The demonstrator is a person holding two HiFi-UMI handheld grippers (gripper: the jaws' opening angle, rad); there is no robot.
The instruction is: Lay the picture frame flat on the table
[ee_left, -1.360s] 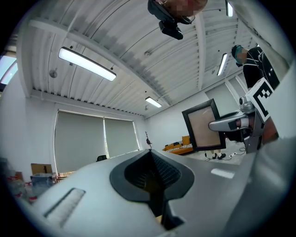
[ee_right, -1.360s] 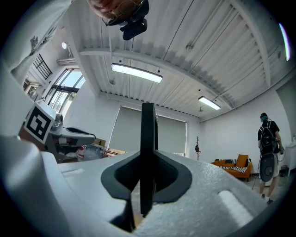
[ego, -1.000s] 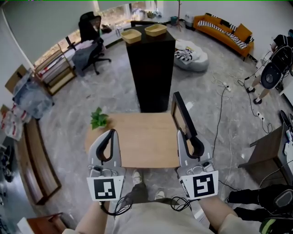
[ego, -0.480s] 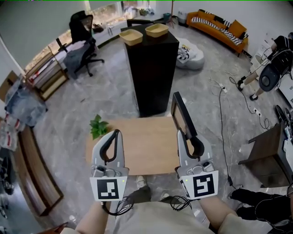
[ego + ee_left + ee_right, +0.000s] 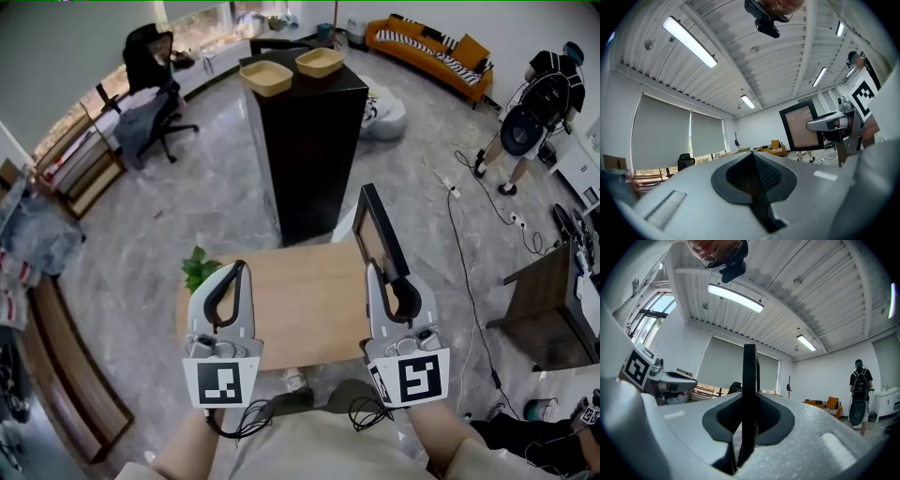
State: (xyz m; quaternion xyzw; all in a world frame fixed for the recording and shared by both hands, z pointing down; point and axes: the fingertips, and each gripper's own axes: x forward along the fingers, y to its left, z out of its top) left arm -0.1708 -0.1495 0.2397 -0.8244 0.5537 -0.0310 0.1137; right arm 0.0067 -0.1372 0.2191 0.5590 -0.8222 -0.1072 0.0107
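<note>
Right claw (image 5: 386, 281) clamped on picture frame (image 5: 380, 234) edge, frame upright over table (image 5: 300, 305), left claw (image 5: 234, 277) closed, empty

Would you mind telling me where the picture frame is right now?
In the head view the picture frame stands upright, clamped in the right hand-held gripper over the right edge of the wooden table.

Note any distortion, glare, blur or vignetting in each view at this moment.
Head view: strong fisheye, the floor curves toward the edges; light is even, shadows soft, the picture sharp. Left gripper view: dark round vignette, ceiling light blown out white, the left gripper slightly soft close to the lens. Right gripper view: same vignette; the frame shows as a dark edge-on strip.
</note>
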